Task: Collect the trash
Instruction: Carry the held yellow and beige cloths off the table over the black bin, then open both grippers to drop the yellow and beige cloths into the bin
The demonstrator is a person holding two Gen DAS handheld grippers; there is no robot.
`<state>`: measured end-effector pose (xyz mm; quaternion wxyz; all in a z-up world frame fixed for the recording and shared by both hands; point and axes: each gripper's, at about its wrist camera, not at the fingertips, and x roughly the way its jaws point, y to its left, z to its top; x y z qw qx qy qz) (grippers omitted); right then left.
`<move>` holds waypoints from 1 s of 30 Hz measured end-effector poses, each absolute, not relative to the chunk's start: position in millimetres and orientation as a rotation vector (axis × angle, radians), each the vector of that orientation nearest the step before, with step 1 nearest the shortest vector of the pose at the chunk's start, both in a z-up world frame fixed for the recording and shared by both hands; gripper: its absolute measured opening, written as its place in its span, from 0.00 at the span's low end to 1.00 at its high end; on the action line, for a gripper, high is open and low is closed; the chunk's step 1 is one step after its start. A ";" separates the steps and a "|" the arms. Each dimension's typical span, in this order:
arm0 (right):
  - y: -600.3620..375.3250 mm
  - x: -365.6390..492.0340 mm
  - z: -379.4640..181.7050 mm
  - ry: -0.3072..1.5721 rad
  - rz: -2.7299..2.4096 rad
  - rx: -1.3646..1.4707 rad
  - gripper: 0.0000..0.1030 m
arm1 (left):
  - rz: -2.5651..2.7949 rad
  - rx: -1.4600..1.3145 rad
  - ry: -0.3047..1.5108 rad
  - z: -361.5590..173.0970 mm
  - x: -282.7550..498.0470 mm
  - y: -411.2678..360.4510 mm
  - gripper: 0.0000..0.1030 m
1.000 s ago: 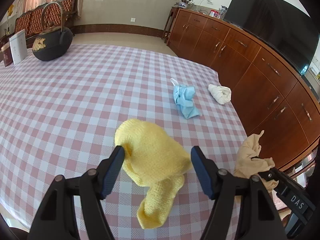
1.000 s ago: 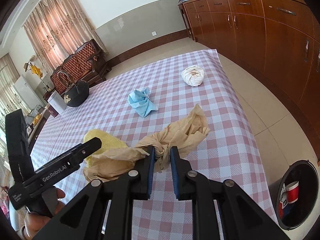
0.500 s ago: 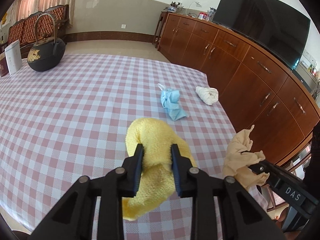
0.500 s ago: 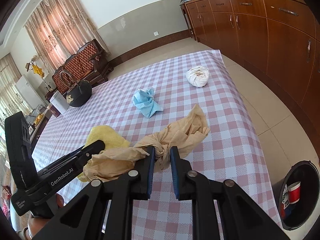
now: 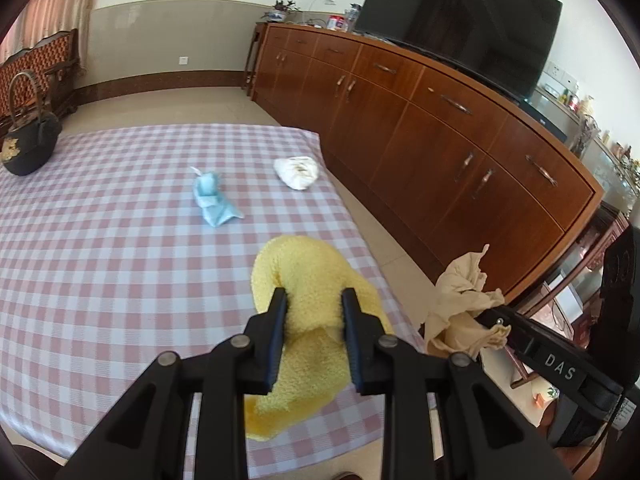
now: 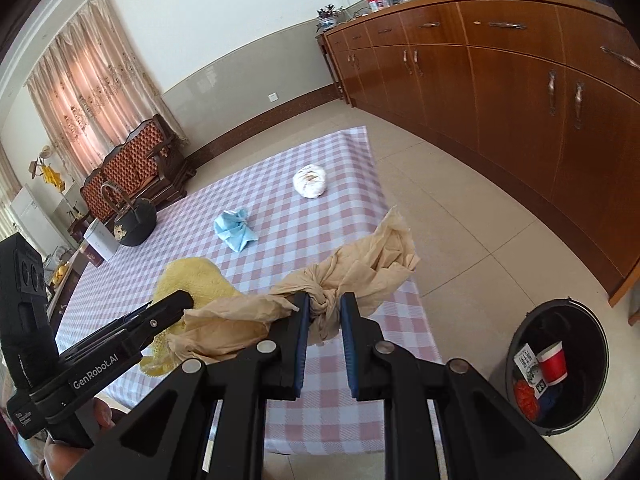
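My left gripper [image 5: 314, 312] pinches the yellow cloth [image 5: 316, 280] at its middle, both pads pressed into the fluffy bulk, one end drooping below the jaws. My right gripper [image 6: 325, 312] is clamped on the knot of the crumpled tan paper [image 6: 360, 256], whose loose ends flare out on both sides (one drapes toward the left claw). Both loads look clear of the checked tablecloth [image 6: 280, 208], near its front edge.

As I judge it, the step in hand is carrying both pieces to the black bin [image 6: 558, 364] on the floor, just past the table corner on my right, with a red cup [image 6: 554, 362] already inside. To do it well I should hold both grips firm, bring each claw squarely over the bin's mouth, and let go only once the trailing ends hang inside the rim; the tan paper is light and could catch on the edge.

Farther up the table, the blue wad [image 5: 212, 202] and the white wad [image 5: 298, 172] lie apart, not yet collected. Beyond them sits a black kettle [image 5: 28, 144].
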<state>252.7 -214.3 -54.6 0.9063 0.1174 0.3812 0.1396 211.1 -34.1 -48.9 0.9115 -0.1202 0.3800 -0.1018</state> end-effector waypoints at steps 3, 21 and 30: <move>-247.8 240.5 -54.5 0.780 0.225 0.268 0.17 | -0.268 -0.230 0.793 -49.6 213.9 -65.4 0.27; -446.3 174.9 -84.0 0.799 -0.138 0.453 0.17 | -0.577 -0.119 0.945 -86.1 228.4 -251.9 0.27; -516.8 189.3 -131.0 0.876 -0.224 0.513 0.17 | -0.579 -0.060 1.040 -131.1 243.1 -305.7 0.27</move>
